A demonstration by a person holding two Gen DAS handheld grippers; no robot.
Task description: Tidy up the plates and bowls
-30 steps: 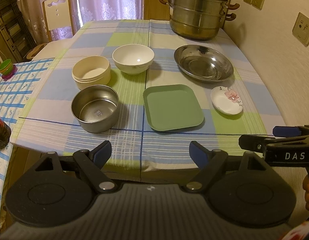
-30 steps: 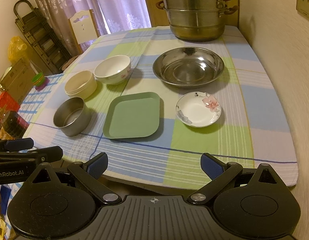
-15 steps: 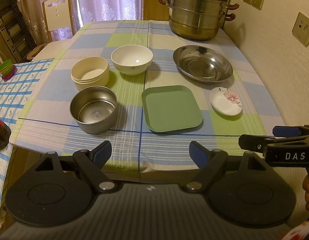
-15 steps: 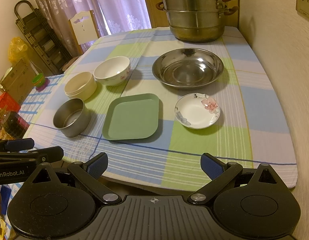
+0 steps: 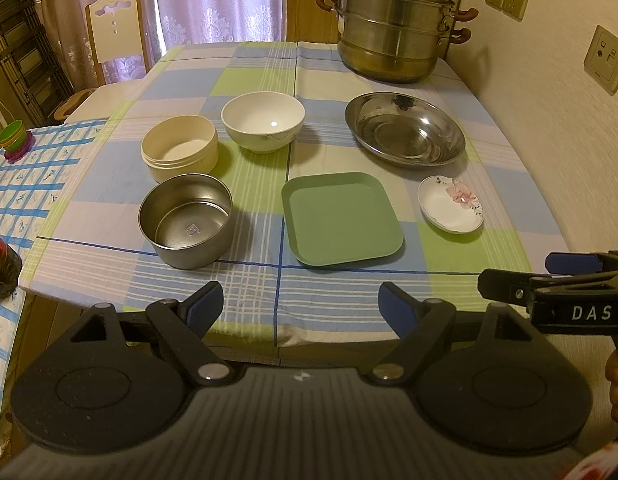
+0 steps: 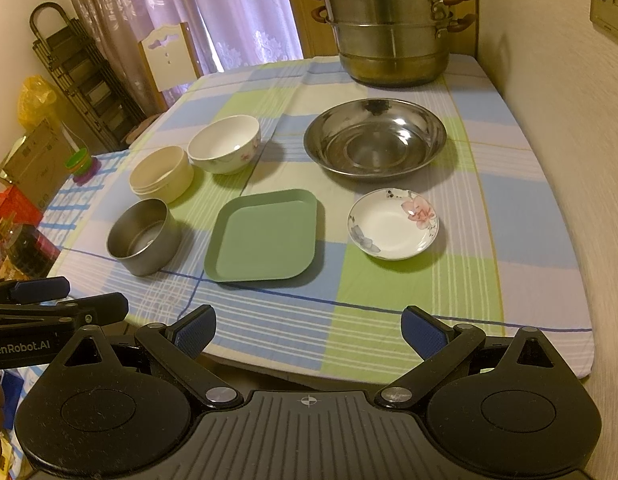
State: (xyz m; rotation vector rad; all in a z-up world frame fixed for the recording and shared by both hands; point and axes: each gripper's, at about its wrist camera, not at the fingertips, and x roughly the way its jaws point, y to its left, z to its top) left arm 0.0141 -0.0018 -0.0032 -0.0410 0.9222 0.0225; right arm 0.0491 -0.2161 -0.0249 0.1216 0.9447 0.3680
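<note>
Little has shifted since a second ago: both cameras have eased a touch nearer the table (image 5: pixel 509 152), so the dishes sit slightly lower in each view, and none of them has been touched. Left gripper (image 5: pixel 299 304) hovers off the near table edge with its jaws spread wide and nothing between them; beyond its tips lie the steel tin (image 5: pixel 186 220) to the left and the green square plate (image 5: pixel 341 218) to the right, well apart from both fingers. Behind those stand the cream container (image 5: pixel 180 153) and the white bowl (image 5: pixel 263 121), then the wide steel dish (image 5: pixel 405 130) and the small flowered saucer (image 5: pixel 451 203). Right gripper (image 6: pixel 309 332) is likewise spread wide and empty, short of the table edge, the green plate and saucer ahead of it. A lidded steamer pot (image 6: pixel 393 24) stands at the far end
</note>
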